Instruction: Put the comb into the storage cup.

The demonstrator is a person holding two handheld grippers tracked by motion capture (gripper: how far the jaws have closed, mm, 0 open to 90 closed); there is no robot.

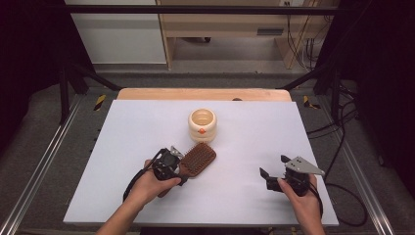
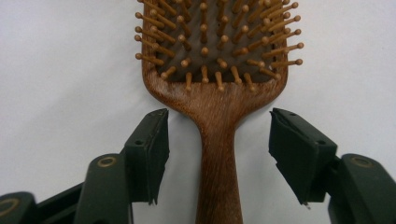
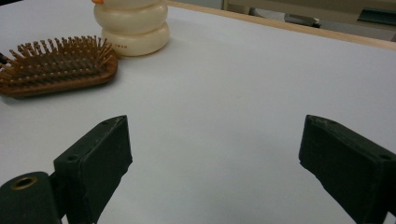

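The brown wooden paddle hairbrush lies bristles-up just in front of the cream ribbed ceramic jar, handle running straight between the left tongs, spread, not touching. The right tongs stand spread, farther off.

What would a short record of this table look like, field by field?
surface: white table
hairbrush: wooden paddle brush, bristles up, lying flat near the cream container
cream container: round, ribbed, open at the top, upright behind the brush
left tool: jaws either side of the brush handle, a gap showing on both sides, not pressing yet
right tool: jaws wide apart over bare table, nothing between them
hands: one on each tool
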